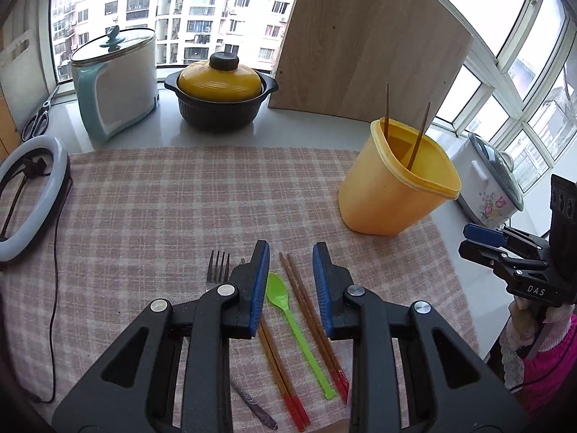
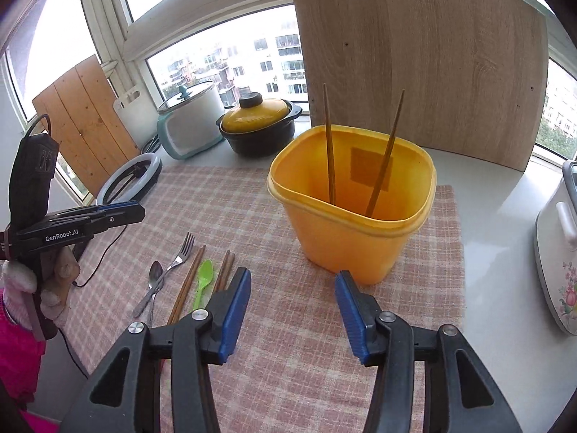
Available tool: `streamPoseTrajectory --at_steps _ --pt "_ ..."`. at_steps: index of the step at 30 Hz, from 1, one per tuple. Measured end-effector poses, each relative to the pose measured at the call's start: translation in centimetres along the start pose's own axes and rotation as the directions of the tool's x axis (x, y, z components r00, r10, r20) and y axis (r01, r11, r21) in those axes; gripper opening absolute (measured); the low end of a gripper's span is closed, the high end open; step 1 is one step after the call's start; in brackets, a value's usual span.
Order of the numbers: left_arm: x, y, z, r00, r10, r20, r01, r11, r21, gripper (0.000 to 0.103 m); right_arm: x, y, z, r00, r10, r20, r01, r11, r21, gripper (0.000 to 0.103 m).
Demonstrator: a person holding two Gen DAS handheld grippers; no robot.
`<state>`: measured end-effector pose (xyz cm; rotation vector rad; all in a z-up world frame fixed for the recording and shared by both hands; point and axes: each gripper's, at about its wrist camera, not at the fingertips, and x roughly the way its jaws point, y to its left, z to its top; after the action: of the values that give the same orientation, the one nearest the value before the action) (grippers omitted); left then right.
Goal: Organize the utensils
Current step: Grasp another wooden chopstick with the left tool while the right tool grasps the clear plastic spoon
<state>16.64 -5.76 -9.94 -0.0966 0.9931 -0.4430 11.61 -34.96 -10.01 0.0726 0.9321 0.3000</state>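
Note:
A yellow plastic tub (image 1: 393, 187) (image 2: 351, 202) stands on the checked cloth and holds two wooden chopsticks (image 2: 384, 155). In front lie a green plastic spoon (image 1: 288, 310) (image 2: 202, 281), two pairs of red-tipped chopsticks (image 1: 313, 321) (image 2: 187, 281), a metal fork (image 1: 217, 265) (image 2: 173, 263) and a metal spoon (image 2: 155, 281). My left gripper (image 1: 291, 281) is open, low over the green spoon and the right chopstick pair. My right gripper (image 2: 293, 299) is open and empty, just in front of the tub.
A yellow-lidded black pot (image 1: 220, 92), a white and teal cooker (image 1: 115, 83) and a leaning wooden board (image 1: 371, 39) stand behind the cloth (image 1: 180, 209). A ring light (image 1: 29, 195) lies left. A floral rice cooker (image 2: 559, 252) stands right.

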Motion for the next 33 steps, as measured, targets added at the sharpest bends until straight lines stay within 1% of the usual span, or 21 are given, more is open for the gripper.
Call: streamPoseTrajectory --at_steps 5,9,11,14,17,20,26,33 --pt "1.5 1.4 -3.2 0.996 0.019 -0.089 -0.021 1.000 -0.022 0.024 2.8 1.2 -3.5 0.992 0.063 -0.107 -0.063 0.998 0.003 0.050" --pt "3.5 1.9 -5.8 0.986 0.020 -0.168 -0.027 0.999 -0.039 0.024 5.2 1.8 -5.8 0.977 0.107 -0.184 -0.102 0.994 0.033 0.048" --pt "4.6 2.1 -6.7 0.978 0.015 -0.207 -0.024 0.999 -0.043 0.024 6.3 2.3 -6.8 0.968 0.129 -0.214 -0.123 0.992 0.040 0.045" --pt "5.9 2.1 -7.7 0.971 0.030 -0.238 -0.041 0.998 -0.039 0.024 7.9 2.8 -7.6 0.955 0.159 -0.250 -0.149 0.987 0.061 0.043" --pt "6.6 2.5 -8.3 0.966 0.032 -0.255 -0.046 0.998 -0.049 0.024 9.1 3.0 -8.1 0.943 0.192 -0.272 -0.173 0.981 0.091 0.039" --pt "6.9 2.8 -8.5 0.964 0.031 -0.263 -0.049 0.997 -0.062 0.024 10.1 2.9 -8.5 0.933 0.219 -0.284 -0.191 0.974 0.126 0.038" --pt "7.5 3.1 -8.4 0.962 0.020 -0.271 -0.046 0.995 -0.088 0.024 10.7 3.1 -8.4 0.933 0.223 -0.283 -0.192 0.972 0.134 0.036" --pt "7.6 3.2 -8.3 0.959 0.031 -0.281 -0.054 0.996 -0.073 0.024 11.1 3.7 -8.1 0.934 0.211 -0.290 -0.187 0.976 0.110 0.034"
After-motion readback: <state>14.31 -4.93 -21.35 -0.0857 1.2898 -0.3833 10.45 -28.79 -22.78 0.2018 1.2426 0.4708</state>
